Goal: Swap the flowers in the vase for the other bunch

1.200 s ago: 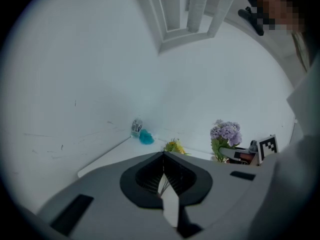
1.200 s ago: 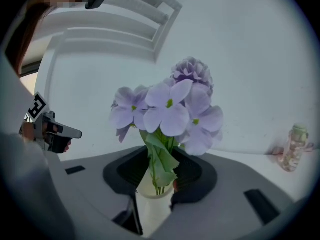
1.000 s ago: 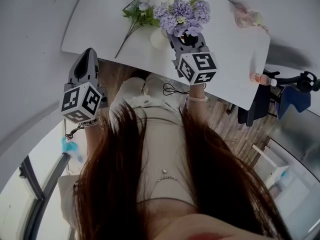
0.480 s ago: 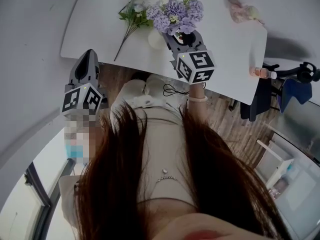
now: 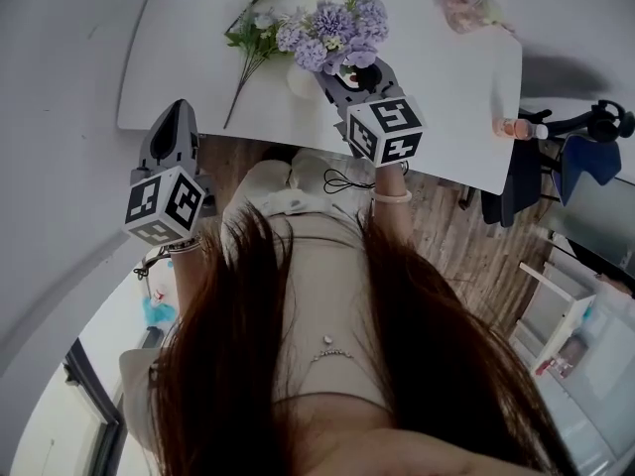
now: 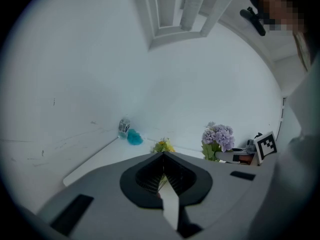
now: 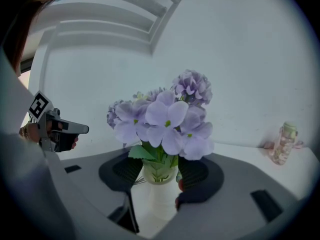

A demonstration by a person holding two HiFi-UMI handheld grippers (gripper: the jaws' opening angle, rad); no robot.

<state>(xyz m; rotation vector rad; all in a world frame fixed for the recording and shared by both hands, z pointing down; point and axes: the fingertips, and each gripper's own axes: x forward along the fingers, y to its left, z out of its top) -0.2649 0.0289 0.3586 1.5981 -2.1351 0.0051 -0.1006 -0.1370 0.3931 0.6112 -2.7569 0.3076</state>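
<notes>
A purple bunch (image 5: 332, 33) stands in a white vase (image 5: 301, 77) on the white table (image 5: 446, 97). In the right gripper view the purple bunch (image 7: 167, 119) rises from the vase (image 7: 160, 189), whose mouth sits between the jaws of my right gripper (image 7: 160, 176). Those jaws have just been opening; the pads stand clear of the stems and the vase. The right gripper (image 5: 359, 70) reaches in from the table's near edge. The other bunch (image 5: 260, 23), yellow and white, lies flat left of the vase. My left gripper (image 5: 177, 115) hangs shut and empty off the table's near left corner.
A pink bottle (image 5: 516, 127) stands at the table's right edge, with pink flowers (image 5: 471, 10) at the far right. A teal object (image 6: 133, 136) and a small jar (image 6: 124, 126) sit at the far left end. A dark chair (image 5: 585, 167) stands to the right of the table.
The right gripper's jaws have spread wider round the vase mouth. The table has drifted up and left in the head view. The left gripper has stayed off the table corner.
</notes>
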